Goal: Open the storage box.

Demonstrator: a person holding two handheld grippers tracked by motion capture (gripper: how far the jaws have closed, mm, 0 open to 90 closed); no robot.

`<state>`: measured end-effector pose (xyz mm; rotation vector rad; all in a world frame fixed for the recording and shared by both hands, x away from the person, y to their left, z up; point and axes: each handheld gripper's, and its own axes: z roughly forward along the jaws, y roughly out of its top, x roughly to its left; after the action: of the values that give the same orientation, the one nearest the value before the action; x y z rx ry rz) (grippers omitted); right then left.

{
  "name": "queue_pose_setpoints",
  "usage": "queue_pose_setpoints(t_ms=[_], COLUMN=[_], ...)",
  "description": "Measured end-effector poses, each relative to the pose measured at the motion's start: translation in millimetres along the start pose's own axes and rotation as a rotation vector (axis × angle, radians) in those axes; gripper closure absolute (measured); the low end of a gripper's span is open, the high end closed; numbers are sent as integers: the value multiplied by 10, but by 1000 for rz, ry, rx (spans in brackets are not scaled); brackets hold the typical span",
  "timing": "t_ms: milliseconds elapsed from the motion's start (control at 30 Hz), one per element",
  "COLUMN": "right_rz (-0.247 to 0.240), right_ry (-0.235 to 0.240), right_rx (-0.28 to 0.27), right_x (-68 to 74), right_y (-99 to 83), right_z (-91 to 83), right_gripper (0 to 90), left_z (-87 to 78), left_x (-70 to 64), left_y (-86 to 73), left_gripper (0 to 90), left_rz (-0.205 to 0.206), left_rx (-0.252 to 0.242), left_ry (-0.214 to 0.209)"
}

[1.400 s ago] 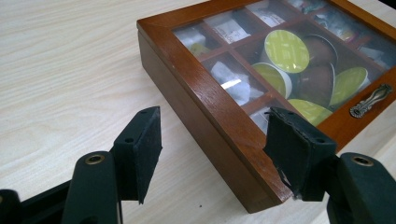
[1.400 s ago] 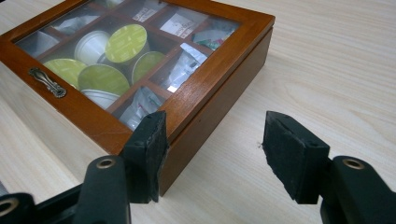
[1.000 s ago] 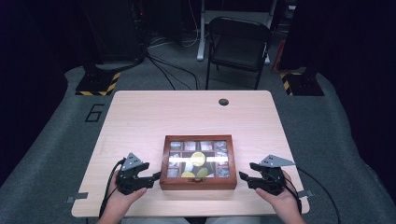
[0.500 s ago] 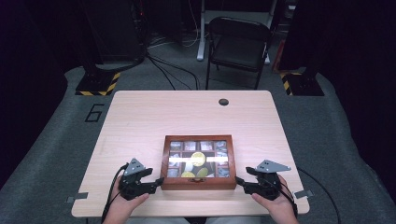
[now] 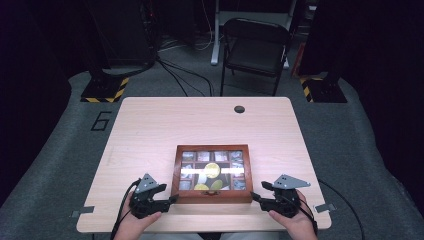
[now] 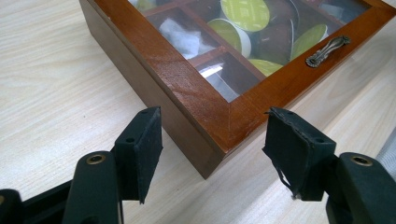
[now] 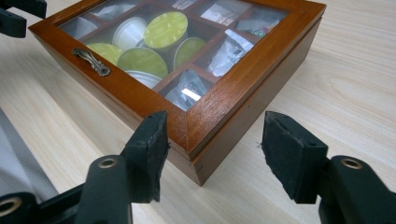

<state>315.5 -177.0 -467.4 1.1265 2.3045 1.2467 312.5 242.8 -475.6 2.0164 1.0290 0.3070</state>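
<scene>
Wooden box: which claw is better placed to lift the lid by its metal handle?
Neither clearly. The left claw and right claw are both open, each straddling a near corner of the wooden box. The metal handle sits midway along the front edge, roughly equally far from both.

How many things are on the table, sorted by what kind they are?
Wooden box: 1
Grippers: 2, the left gripper and the right gripper
Total: 3

Closed glass-lidded wooden box (image 5: pixel 212 192), flat at near table edge
</scene>
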Motion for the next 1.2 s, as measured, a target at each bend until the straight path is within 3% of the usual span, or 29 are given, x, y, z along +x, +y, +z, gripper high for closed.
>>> queue_pose_setpoints(t_ms=[167, 433, 633, 733, 1000, 1167, 1200], right_rz=[-7, -42, -55, -71, -92, -97, -98], right_ry=[14, 22, 34, 33, 28, 29, 29], right_rx=[11, 42, 60, 74, 88, 86, 86], right_x=[21, 48, 62, 70, 93, 86, 87], right_y=[-19, -60, -78, -90, -98, -99, -99], right_z=[26, 106, 153, 184, 229, 232, 232], right_gripper=[420, 432, 462, 480, 507, 506, 507], left_z=[24, 88, 138, 139, 165, 175, 175], left_x=[-8, -37, -64, -68, -77, -71, -75], left_y=[-24, -51, -65, -67, -88, -89, -89], left_gripper=[376, 402, 410, 419, 438, 446, 447], left_rz=[-12, 25, 21, 46, 36, 54, 40], left_rx=[-1, 13, 24, 32, 39, 52, 52], left_ry=[-6, -1, -10, 1, -3, 8, -1])
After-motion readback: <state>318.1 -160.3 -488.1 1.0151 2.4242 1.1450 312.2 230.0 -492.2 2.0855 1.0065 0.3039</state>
